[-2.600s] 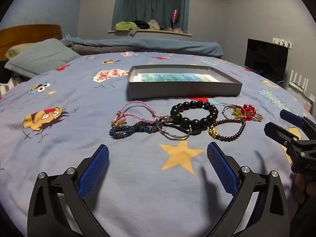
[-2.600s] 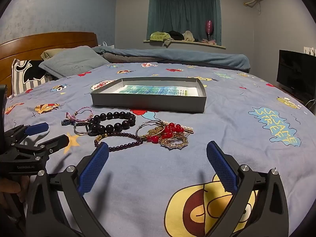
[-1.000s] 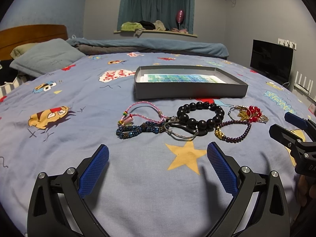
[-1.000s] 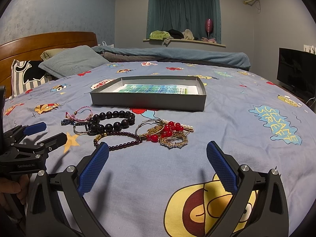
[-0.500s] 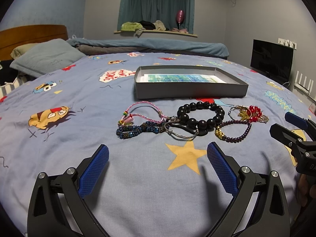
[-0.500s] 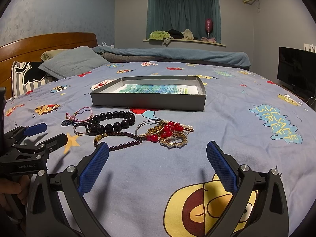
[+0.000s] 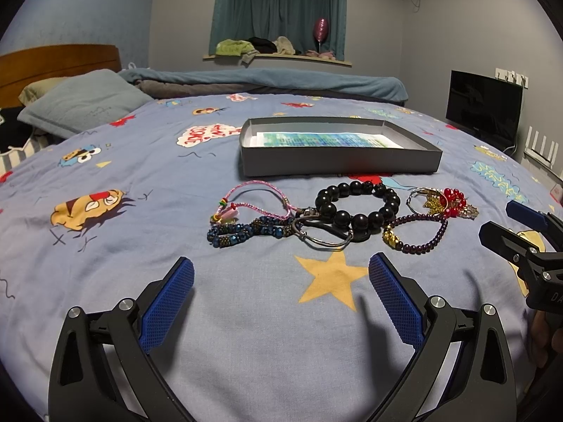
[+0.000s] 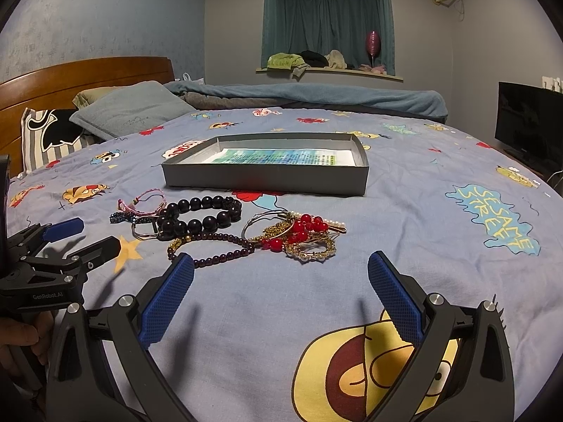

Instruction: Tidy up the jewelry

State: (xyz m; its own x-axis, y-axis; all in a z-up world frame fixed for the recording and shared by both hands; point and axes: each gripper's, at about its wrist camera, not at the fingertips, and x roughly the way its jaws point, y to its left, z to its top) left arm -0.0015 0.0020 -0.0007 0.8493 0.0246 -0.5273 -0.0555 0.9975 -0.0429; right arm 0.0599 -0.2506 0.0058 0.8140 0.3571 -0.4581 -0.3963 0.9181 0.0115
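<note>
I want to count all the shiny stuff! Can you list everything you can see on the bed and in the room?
Grey box: one, open, printed paper inside, behind the jewelry.
Black bead bracelet: one, middle.
Purple bead bracelet: one, gold charm, front right.
Pink cord bracelet: one, left.
Blue bead bracelet: one, front left.
Metal ring: one, silver, by the black beads.
Red and gold cluster: tangled, count unclear, far right.
Bedsheet: one, blue, cartoon print.
Pillow: grey-green, left.
TV: black, right.
Left gripper: open, empty.
Right gripper: open, empty.
</note>
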